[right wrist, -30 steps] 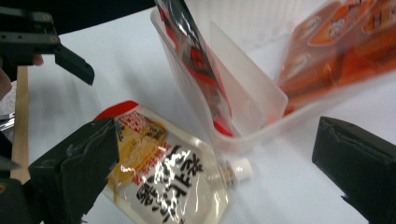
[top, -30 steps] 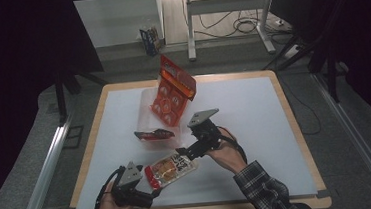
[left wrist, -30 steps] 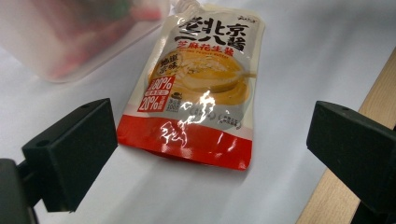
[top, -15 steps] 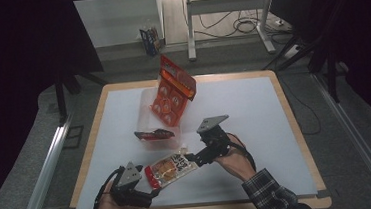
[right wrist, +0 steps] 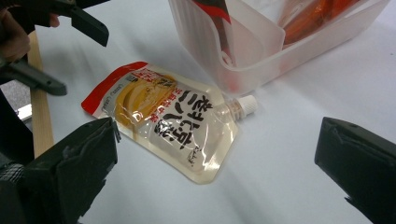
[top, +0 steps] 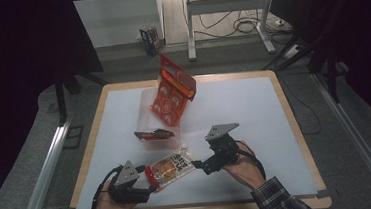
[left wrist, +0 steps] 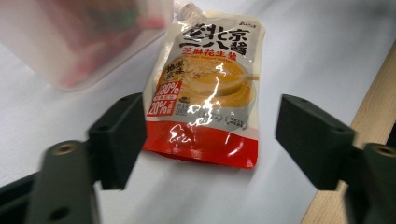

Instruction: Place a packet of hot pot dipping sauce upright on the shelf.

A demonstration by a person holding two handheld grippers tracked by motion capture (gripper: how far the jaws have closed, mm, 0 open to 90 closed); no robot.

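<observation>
Soft, glossy red-and-yellow spouted sauce pouch [left wrist: 205, 88] lies flat on white table [top: 254, 114]: light, floppy, likely slippery. Left claw [left wrist: 210, 135], jaws just closing, straddles its red bottom edge without pinching; right claw [right wrist: 215, 163] spread, empty. Best grip: the flat sealed bottom edge.

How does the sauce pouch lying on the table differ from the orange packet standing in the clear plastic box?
The sauce pouch lies flat on the white table; the orange packet stands tilted in the clear box. The pouch is cream and yellow with a red bottom edge and a white screw cap; the packet is orange with round shapes and no spout that can be seen. Both are soft, printed food packs.
</observation>
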